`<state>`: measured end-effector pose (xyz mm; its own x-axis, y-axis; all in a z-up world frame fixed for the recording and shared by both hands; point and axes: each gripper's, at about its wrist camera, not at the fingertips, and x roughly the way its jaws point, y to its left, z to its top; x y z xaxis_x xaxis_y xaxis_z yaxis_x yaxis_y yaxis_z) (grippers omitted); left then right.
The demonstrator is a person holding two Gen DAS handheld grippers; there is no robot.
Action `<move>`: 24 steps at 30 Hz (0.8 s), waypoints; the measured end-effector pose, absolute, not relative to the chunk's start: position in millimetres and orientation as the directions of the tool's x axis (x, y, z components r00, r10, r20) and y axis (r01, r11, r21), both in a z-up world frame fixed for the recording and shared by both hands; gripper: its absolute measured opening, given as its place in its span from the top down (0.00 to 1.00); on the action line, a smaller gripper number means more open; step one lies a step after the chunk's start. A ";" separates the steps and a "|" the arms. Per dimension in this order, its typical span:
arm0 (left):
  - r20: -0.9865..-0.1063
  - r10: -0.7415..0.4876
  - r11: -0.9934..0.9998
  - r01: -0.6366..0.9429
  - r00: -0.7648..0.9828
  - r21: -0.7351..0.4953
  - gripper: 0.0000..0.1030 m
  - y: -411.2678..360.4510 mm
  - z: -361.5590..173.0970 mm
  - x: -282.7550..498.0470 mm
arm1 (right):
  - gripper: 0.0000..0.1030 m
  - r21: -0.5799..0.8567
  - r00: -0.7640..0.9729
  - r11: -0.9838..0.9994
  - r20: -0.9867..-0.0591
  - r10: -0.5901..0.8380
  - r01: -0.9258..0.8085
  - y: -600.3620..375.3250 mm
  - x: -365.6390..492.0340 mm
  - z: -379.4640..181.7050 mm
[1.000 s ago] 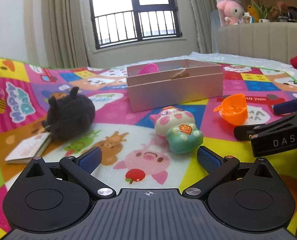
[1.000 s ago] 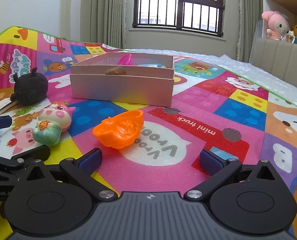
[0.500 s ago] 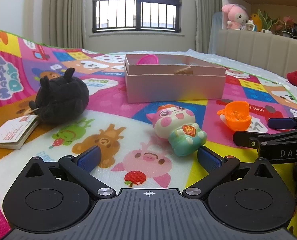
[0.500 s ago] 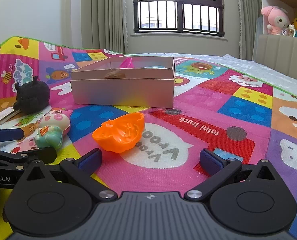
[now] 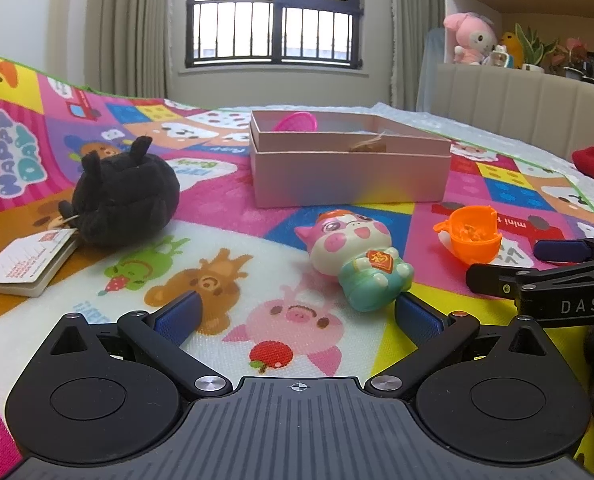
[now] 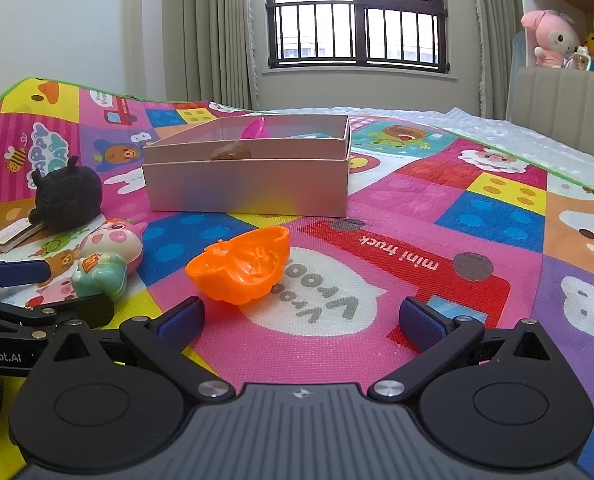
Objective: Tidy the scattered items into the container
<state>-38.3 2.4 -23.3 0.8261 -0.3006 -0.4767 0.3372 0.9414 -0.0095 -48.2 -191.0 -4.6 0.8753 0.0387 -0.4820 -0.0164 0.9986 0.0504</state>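
Two grippers sit low over the play mat [image 6: 477, 216], both spread wide and holding nothing: the left gripper [image 5: 297, 316] and the right gripper [image 6: 301, 316]. Just ahead lie a pig toy [image 5: 357, 256] and an orange cup [image 6: 243, 266]. Farther left sits a black plush [image 5: 125, 196]. The pink box [image 6: 249, 188] is farthest.

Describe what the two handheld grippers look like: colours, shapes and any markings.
Both are matte black. The left gripper and the right gripper each have a ribbed grey-black body, two round housings, silver pivot screws, angled linkage arms and blue ribbed finger pads. Seen side-on, the right one reads "DAS"; the left reads "Robot.AI". No cables or sleeves are visible.
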 end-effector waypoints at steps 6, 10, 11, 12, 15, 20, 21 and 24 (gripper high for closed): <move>-0.469 -0.302 0.938 0.346 0.830 0.008 0.00 1.3 -20.7 -46.0 | 0.00 0.031 0.876 1.000 -0.482 0.019 -0.005 -187.5 -53.1 -2.9; -0.471 -0.304 0.935 0.353 0.828 0.018 0.00 0.7 -19.3 -48.3 | 0.00 0.005 0.887 1.000 -0.461 -0.002 0.005 -184.3 -60.8 -3.5; -0.478 -0.303 0.935 0.353 0.824 0.017 0.00 0.3 -18.7 -46.8 | 0.00 0.005 0.885 1.000 -0.465 -0.002 0.006 -184.4 -60.0 -3.2; -0.485 -0.302 0.935 0.354 0.821 0.016 0.00 0.1 -18.3 -45.5 | 0.00 0.008 0.882 1.000 -0.472 0.000 0.005 -185.0 -58.7 -2.7; -0.491 -0.302 0.935 0.354 0.817 0.012 0.00 0.0 -17.6 -44.8 | 0.00 0.018 0.875 1.000 -0.485 0.007 0.001 -186.7 -56.6 -2.1; -0.493 -0.293 0.937 0.349 0.819 0.023 0.00 -0.6 -18.1 -47.8 | 0.00 0.013 0.872 1.000 -0.489 0.005 0.002 -185.9 -56.4 -2.1; -0.493 -0.296 0.936 0.350 0.818 0.018 0.00 0.2 -18.1 -47.6 | 0.00 0.014 0.871 1.000 -0.491 0.006 0.001 -186.1 -56.0 -2.1; -0.491 -0.301 0.936 0.351 0.818 0.011 0.00 1.7 -18.5 -47.7 | 0.00 0.013 0.868 1.000 -0.496 0.011 -0.005 -186.8 -55.3 -2.3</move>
